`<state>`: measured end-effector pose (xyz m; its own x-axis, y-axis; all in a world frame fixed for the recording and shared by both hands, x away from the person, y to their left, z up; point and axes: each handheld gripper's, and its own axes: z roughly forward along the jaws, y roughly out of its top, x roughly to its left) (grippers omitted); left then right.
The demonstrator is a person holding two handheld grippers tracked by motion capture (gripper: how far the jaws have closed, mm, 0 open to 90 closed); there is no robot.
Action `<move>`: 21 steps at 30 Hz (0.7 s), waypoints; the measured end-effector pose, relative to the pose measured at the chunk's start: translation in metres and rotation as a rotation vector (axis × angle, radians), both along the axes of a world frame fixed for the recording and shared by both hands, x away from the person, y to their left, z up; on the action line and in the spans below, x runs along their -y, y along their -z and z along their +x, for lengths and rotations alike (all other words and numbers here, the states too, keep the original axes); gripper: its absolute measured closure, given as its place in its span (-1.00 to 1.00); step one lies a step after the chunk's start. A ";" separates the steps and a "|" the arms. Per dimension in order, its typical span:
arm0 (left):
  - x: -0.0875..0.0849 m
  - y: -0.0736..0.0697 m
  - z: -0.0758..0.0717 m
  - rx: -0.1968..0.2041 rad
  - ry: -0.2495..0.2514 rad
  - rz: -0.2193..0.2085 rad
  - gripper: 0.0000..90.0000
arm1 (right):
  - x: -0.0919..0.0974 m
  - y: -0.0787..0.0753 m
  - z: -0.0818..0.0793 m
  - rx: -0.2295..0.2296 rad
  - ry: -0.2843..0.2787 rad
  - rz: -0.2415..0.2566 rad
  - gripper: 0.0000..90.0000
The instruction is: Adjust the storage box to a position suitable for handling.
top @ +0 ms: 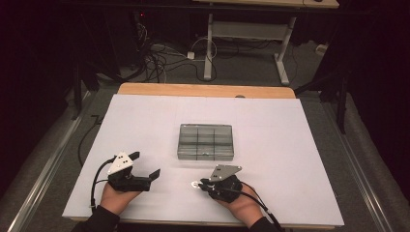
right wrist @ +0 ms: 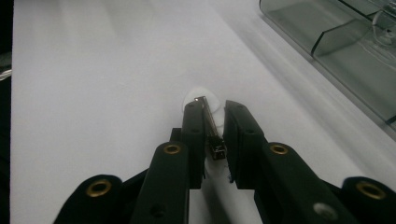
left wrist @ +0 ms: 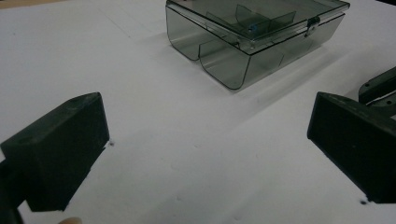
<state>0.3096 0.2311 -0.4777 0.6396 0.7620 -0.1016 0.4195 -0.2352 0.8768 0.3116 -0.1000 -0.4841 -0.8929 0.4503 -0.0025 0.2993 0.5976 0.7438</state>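
Object (right wrist: pixel 210 126) half hidden between right tool (right wrist: pixel 215 109) pads, identity unclear

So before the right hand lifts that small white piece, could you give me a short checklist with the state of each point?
1. Piece sits between the right tongs: ok, the small white and metal piece lies in the narrow gap.
2. Pads press firmly on the piece: cannot tell, a slim gap seems to remain on one side.
3. Left tongs empty and out of the way: ok, they stand wide open over the bare white table.
4. Clear compartment box within reach ahead of both hands: ok.
5. Box lid open for dropping the piece in: cannot tell.
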 end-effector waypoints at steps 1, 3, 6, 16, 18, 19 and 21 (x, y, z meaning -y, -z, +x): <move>0.000 0.000 0.000 -0.001 0.000 0.000 -1.00 | 0.000 0.000 0.000 0.004 0.002 -0.003 0.81; 0.000 0.000 0.000 -0.002 0.001 -0.001 -1.00 | 0.000 0.000 0.000 0.006 0.001 -0.003 0.81; 0.001 0.000 0.000 -0.001 0.002 -0.002 -1.00 | 0.000 0.000 -0.001 0.010 -0.001 -0.005 0.84; 0.001 0.001 0.000 -0.004 0.002 -0.005 -1.00 | 0.002 -0.001 -0.001 0.011 0.002 -0.014 0.86; 0.001 0.000 0.000 -0.004 0.003 -0.003 -1.00 | 0.005 -0.001 -0.001 0.009 0.010 -0.015 0.86; 0.001 0.000 0.000 -0.004 0.002 -0.004 -1.00 | 0.007 -0.001 -0.001 0.012 0.012 -0.017 0.86; 0.000 0.000 0.000 -0.004 0.002 -0.004 -1.00 | 0.011 -0.001 -0.001 0.015 0.023 -0.019 0.86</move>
